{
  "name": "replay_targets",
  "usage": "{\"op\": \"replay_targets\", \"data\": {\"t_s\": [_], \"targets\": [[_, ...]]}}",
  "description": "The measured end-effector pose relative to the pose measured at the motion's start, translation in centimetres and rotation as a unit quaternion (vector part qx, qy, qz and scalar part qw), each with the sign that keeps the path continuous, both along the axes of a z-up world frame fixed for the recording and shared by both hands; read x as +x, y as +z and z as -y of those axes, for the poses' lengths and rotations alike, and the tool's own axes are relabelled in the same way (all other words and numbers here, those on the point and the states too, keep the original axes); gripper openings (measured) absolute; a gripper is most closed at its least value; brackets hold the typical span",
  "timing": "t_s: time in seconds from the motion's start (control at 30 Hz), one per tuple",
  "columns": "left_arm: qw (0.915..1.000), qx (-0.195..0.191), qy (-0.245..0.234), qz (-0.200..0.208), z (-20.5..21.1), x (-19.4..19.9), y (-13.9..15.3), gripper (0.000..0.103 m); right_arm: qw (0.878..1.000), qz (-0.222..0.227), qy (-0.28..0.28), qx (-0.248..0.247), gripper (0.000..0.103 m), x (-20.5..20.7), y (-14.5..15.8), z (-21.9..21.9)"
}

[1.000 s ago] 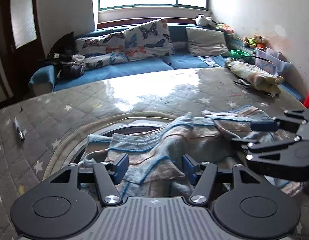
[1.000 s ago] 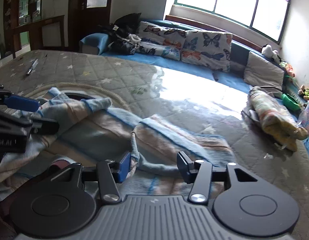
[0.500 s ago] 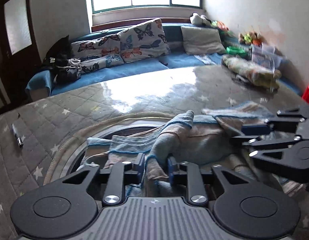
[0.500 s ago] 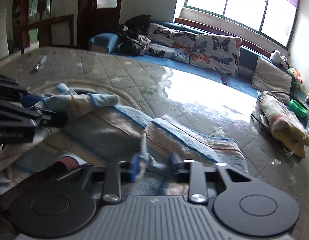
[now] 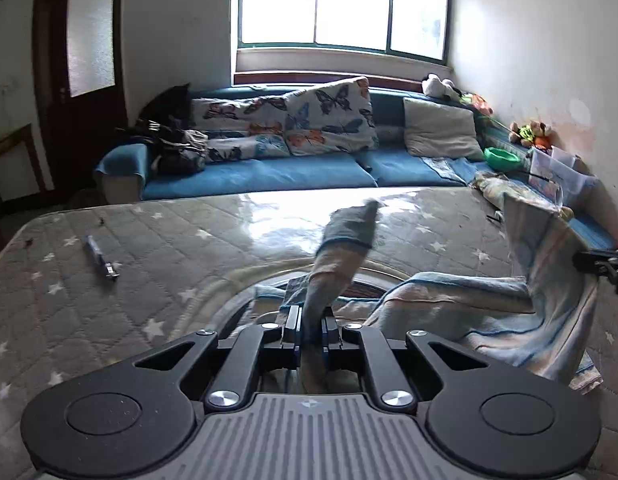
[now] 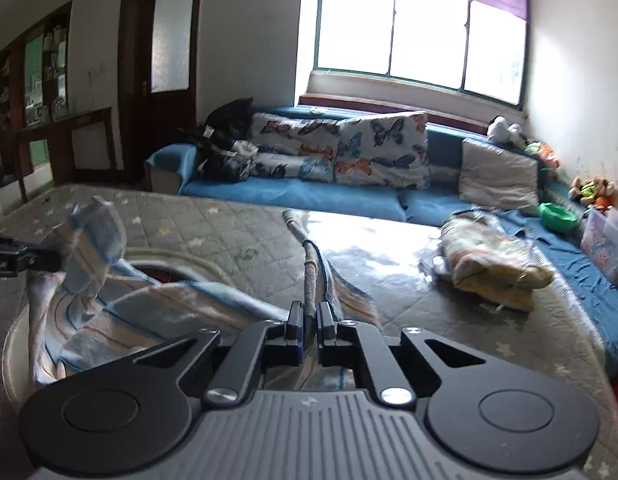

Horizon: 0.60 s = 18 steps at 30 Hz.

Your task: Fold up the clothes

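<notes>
A small dark pen-like object (image 5: 101, 262) is seen lying on the grey star-quilted mattress (image 5: 109, 300) at far left, well apart from everything else. The black left gripper (image 5: 309, 330) is clamped narrow on a bunched fold of the blue-and-beige striped knit garment (image 5: 449, 304), a strip of which stands up from between the jaws. The rest of the garment is draped across the mattress over a round cream-rimmed pattern (image 5: 213, 296) and is pulled up at its right corner, where the black right gripper (image 6: 307, 330) is pinched on a thin rolled edge (jaws nearly together, fabric between them). In the right wrist view the left gripper is glimpsed at the left edge, with a lifted corner of cloth beside it. Further right on the mattress, a yellow-patterned bundle in clear plastic (image 6: 493, 264) is lying apart from the garment. Behind, a blue sofa (image 5: 269, 172) with butterfly-print cushions (image 5: 329, 120) is set under the window; a green bowl (image 6: 557, 216) is resting at its right end.
</notes>
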State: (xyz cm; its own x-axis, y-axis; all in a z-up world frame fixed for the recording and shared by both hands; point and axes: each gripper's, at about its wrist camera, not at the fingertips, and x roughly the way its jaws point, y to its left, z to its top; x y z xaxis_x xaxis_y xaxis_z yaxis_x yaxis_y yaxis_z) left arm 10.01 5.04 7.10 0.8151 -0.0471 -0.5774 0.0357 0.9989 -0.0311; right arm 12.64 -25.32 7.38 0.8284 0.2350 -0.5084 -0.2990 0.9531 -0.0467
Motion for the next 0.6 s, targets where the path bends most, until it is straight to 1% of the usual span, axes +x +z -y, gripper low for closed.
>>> {"op": "replay_targets", "data": {"t_s": [0.23, 0.47, 0.57, 0.6], "targets": [[0.9998, -0.007, 0.006, 0.019, -1.6, -2.3, 1.9, 0.004, 0.999, 0.034, -0.012, 0.010, 0.005, -3.8, 1.6, 2.5], [0.9992, -0.014, 0.010, 0.036, -3.0, -4.5, 3.6, 0.004, 0.997, 0.065, -0.018, 0.025, 0.005, -4.9, 4.3, 3.7], [0.9997, -0.008, -0.010, 0.019, -1.8, -4.6, 2.5, 0.007, 0.997, 0.068, -0.017, 0.030, 0.005, -5.0, 4.4, 3.6], [0.9997, -0.007, -0.020, 0.014, -1.3, -4.7, 2.0, 0.015, 0.997, 0.068, -0.016, 0.031, 0.005, -5.1, 4.3, 3.6]]}}
